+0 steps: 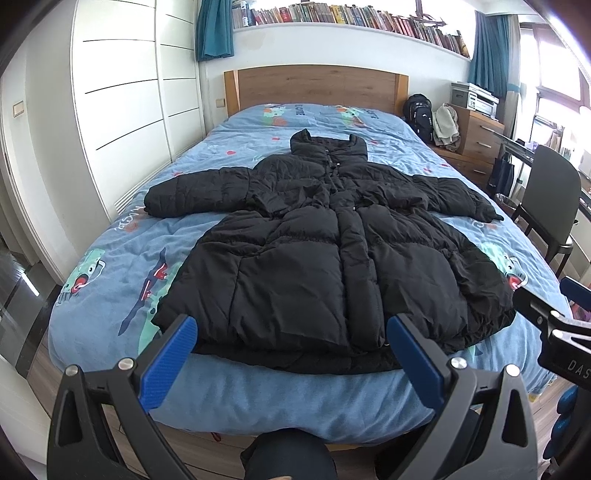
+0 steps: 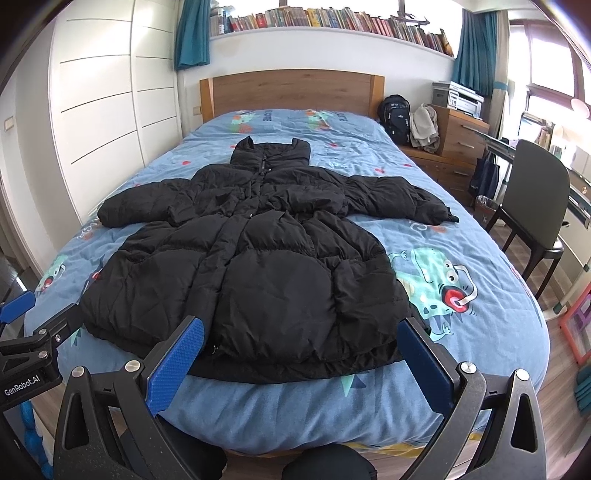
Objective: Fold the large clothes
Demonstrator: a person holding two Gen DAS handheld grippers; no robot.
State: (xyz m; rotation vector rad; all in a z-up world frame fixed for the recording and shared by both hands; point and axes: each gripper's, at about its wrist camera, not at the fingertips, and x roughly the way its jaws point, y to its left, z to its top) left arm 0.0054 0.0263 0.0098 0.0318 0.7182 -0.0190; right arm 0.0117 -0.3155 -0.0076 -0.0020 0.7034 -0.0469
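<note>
Left gripper (image 1: 291,341), black frame with blue ribbed pads: jaws spread wide, nothing between them, held above the foot of the bed just short of the hem. Right gripper (image 2: 303,343), same build: jaws likewise spread wide and empty, held beside the left one at the same end of the bed.

Long black quilted puffer coat (image 1: 314,258): lies front-up and flat on the blue cartoon-dinosaur quilt (image 1: 122,266), collar toward the oak-coloured wooden headboard (image 1: 317,86), hem at the near edge, both sleeves stretched straight out to the sides.

Differences between views: the left wrist view shows the right gripper's frame at its right edge, lettered "DAS" before the cut; the right wrist view shows the left gripper at its left edge, marked "GenRobot.AI". Only the right wrist view shows the large green dinosaur print (image 2: 439,284) whole, clear of the coat; in the left wrist view the coat's flared hem covers part of it.

Surroundings: white panelled wardrobe doors (image 1: 122,92) on the left, a long shelf of books (image 1: 354,16) above the headboard, a dark wooden chair (image 2: 532,206) on the right.

Hidden or unclear: the coat's back, the book titles, and the person, except a dark-clad knee (image 1: 284,458) at the lower edge.
</note>
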